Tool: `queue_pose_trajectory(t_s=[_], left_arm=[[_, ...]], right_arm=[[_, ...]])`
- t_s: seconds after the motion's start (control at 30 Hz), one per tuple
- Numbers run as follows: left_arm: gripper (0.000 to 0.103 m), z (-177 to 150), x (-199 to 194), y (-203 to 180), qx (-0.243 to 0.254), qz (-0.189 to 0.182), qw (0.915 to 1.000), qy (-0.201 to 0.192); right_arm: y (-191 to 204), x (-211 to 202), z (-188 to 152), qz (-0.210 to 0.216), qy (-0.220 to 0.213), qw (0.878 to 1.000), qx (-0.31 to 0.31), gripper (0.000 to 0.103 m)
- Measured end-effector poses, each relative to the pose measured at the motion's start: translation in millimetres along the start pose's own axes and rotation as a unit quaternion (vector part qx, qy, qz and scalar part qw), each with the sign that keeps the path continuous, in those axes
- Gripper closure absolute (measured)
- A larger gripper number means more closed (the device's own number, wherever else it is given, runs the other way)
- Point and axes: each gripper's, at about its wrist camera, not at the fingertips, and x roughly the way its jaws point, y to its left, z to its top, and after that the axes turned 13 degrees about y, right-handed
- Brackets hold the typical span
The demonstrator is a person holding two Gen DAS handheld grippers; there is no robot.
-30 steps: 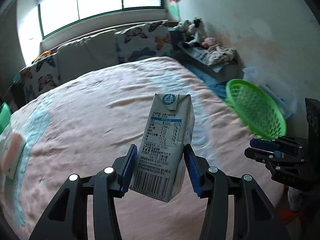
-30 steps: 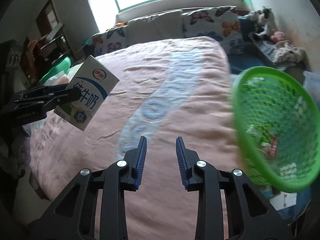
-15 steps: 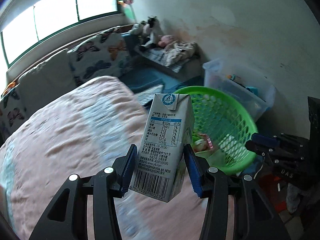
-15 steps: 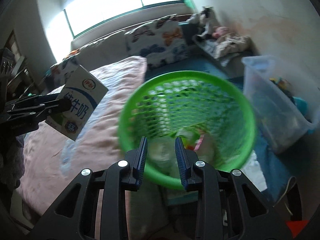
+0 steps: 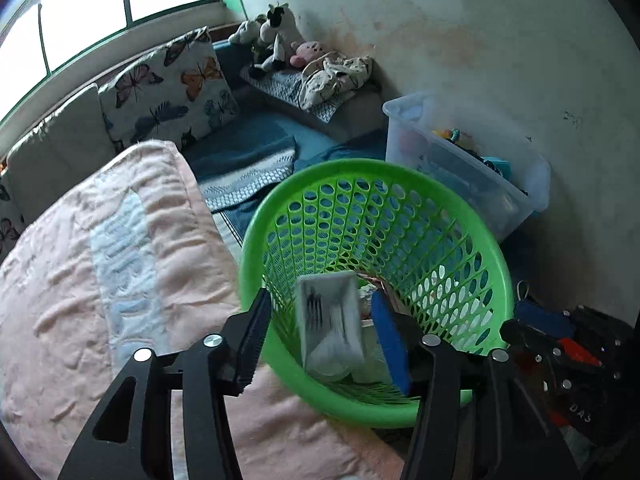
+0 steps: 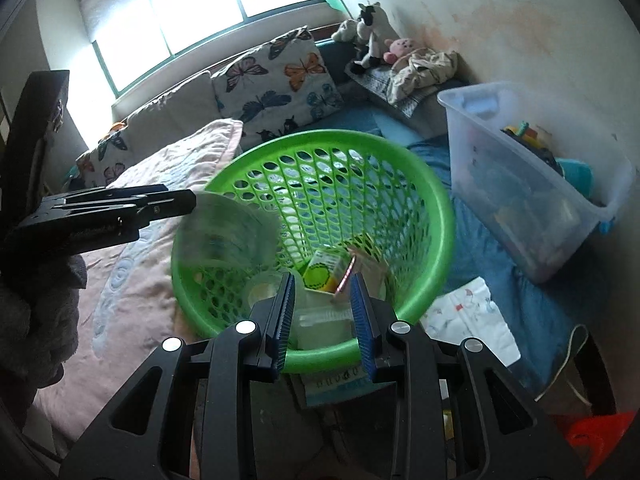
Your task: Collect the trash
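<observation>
A white milk carton [image 5: 330,320] drops, blurred, between the opening jaws of my left gripper [image 5: 322,300], with a gap on each side of it. It falls over the green mesh basket [image 5: 360,166], which holds several pieces of trash. From the right wrist view the carton [image 6: 228,232] is a blur just under the left gripper [image 6: 176,204], inside the basket's [image 6: 332,136] near rim. My right gripper [image 6: 322,284] hovers over the basket's front edge, shut and empty. A yellow-green box [image 6: 320,276] lies in the basket bottom.
The basket stands on the floor beside the pink bed quilt [image 5: 100,260]. A clear plastic bin [image 6: 520,184] of toys sits by the wall to the right. A white cloth [image 6: 472,316] lies on the blue mat. Butterfly pillows [image 5: 168,88] and stuffed toys [image 5: 276,40] line the back.
Both grippers swung from over the bed to above the green basket. The left jaws parted and the carton slipped out, dropping toward the basket.
</observation>
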Motion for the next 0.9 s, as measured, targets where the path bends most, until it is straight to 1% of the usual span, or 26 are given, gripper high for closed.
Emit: queue_pose_trajectory(t_s=[0.1,0.23,0.3,0.33,0.37,0.43,0.5,0.53,0.57,0.63,0.7,0.73,0.8,0.87,0.9], left_arm=[[0.048,-4,1,3,-0.008,-0.007,0.9999,0.0],[0.047,-17,-8,10,-0.018,-0.018,0.9997,-0.008],[0.044,-25,-14,15,-0.022,-0.018,0.9995,-0.014],[0.042,-31,-18,17,-0.025,-0.019,0.9994,-0.017],[0.038,-36,-22,20,-0.027,-0.022,0.9992,-0.02],[0.034,-48,-32,26,-0.034,-0.015,0.9989,-0.03],[0.033,-61,-42,34,-0.041,-0.01,0.9984,-0.038],[0.031,-66,-46,37,-0.044,-0.01,0.9981,-0.041],[0.026,-73,-52,41,-0.049,-0.008,0.9977,-0.047],[0.025,-85,-62,49,-0.056,0.001,0.9968,-0.057],[0.021,-99,-71,57,-0.066,0.006,0.9959,-0.062],[0.016,-104,-74,60,-0.07,0.008,0.9955,-0.064],[0.014,-119,-82,66,-0.079,0.017,0.9942,-0.072],[0.011,-131,-88,71,-0.086,0.03,0.993,-0.076],[0.01,-139,-92,74,-0.09,0.032,0.9924,-0.078]], right_arm=[[-3,0,-3,0.003,0.002,1.0,0.005,0.073],[3,-1,-5,0.011,0.005,1.0,0.003,0.073],[9,-2,-8,0.016,0.006,1.0,0.001,0.072],[12,-1,-9,0.019,0.008,1.0,0.001,0.07],[15,-2,-11,0.022,0.01,1.0,0.0,0.069],[21,-3,-14,0.027,0.01,1.0,-0.004,0.069],[31,-6,-19,0.03,0.011,0.999,-0.012,0.065],[38,-8,-22,0.028,0.011,0.999,-0.018,0.059],[43,-10,-24,0.027,0.01,0.999,-0.023,0.056],[57,-14,-28,0.023,0.007,0.999,-0.034,0.055],[67,-16,-32,0.021,0.007,0.999,-0.041,0.051],[74,-17,-34,0.02,0.006,0.999,-0.046,0.047],[84,-19,-37,0.018,0.006,0.998,-0.052,0.045],[93,-20,-39,0.017,0.006,0.998,-0.057,0.04],[99,-21,-42,0.015,0.006,0.998,-0.061,0.039]])
